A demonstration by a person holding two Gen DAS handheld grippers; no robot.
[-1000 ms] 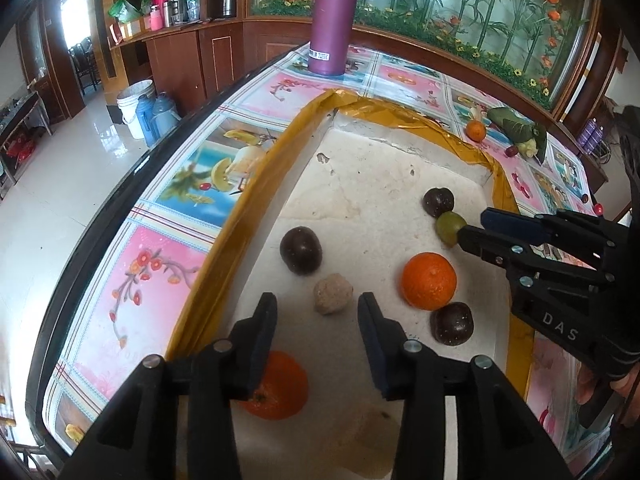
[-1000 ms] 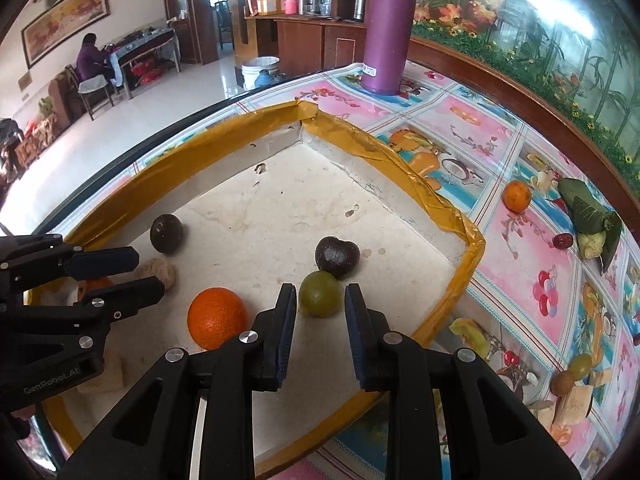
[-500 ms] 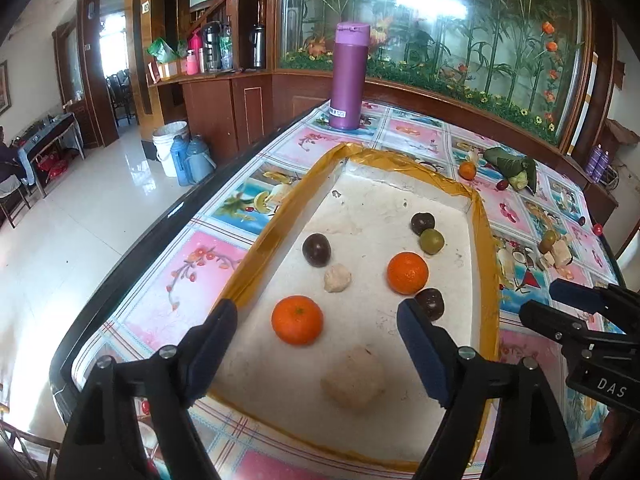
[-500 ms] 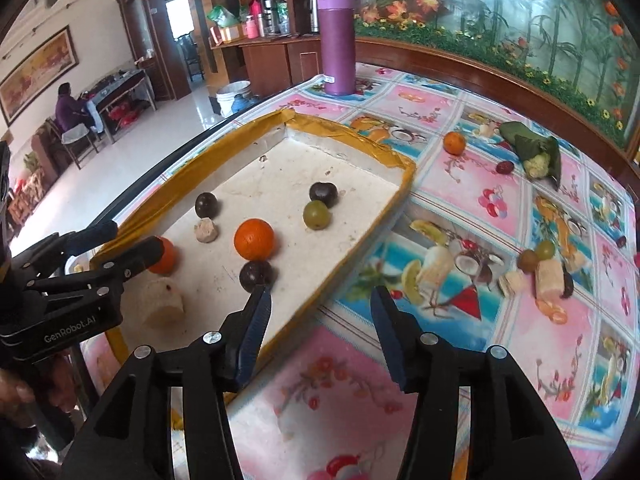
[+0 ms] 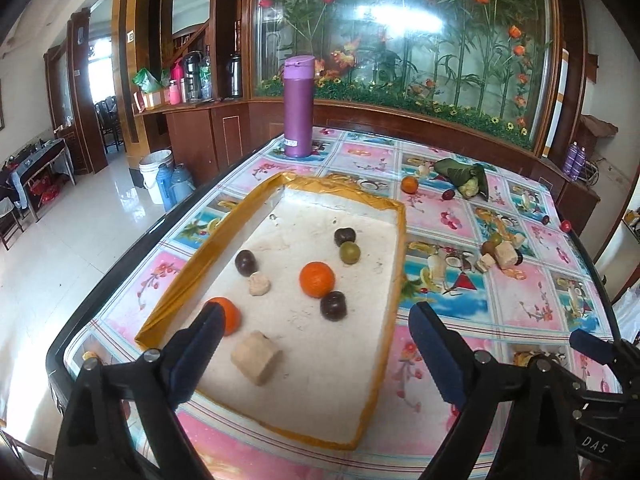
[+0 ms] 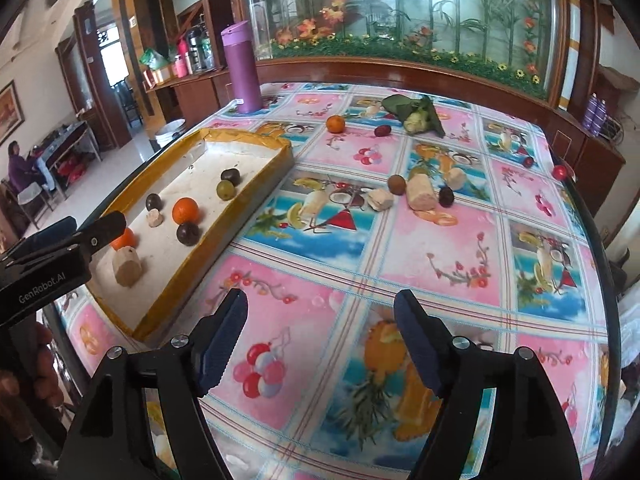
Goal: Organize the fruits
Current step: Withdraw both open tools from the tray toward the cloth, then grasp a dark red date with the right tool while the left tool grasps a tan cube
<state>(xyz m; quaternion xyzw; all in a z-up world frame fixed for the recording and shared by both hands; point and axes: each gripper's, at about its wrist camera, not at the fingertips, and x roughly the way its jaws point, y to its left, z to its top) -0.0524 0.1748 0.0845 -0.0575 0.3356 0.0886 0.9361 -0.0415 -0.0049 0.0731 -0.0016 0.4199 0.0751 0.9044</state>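
Both grippers hang above the table's near edge, jaws spread wide and holding nothing: the left gripper (image 5: pixel 314 322) over the near end of the yellow-rimmed tray (image 5: pixel 394 272), the right gripper (image 6: pixel 320 312) over the bare fruit-print tablecloth (image 6: pixel 436 248). In the tray lie two oranges (image 5: pixel 317 279), three dark round fruits (image 5: pixel 333 305), a green fruit (image 5: pixel 349 252) and two beige chunks (image 5: pixel 256 357). More fruit (image 6: pixel 335 124) is scattered toward the table's far edge, near the purple flask (image 6: pixel 241 69).

Left wrist view: raised above near end of shallow white yellow-rimmed tray (image 5: pixel 394 236), facing along it toward tall purple flask (image 5: pixel 298 106). Right wrist view: further right, over floral tablecloth (image 6: pixel 420 256). Shared: tray (image 6: pixel 256 184), flask (image 6: pixel 243 68).
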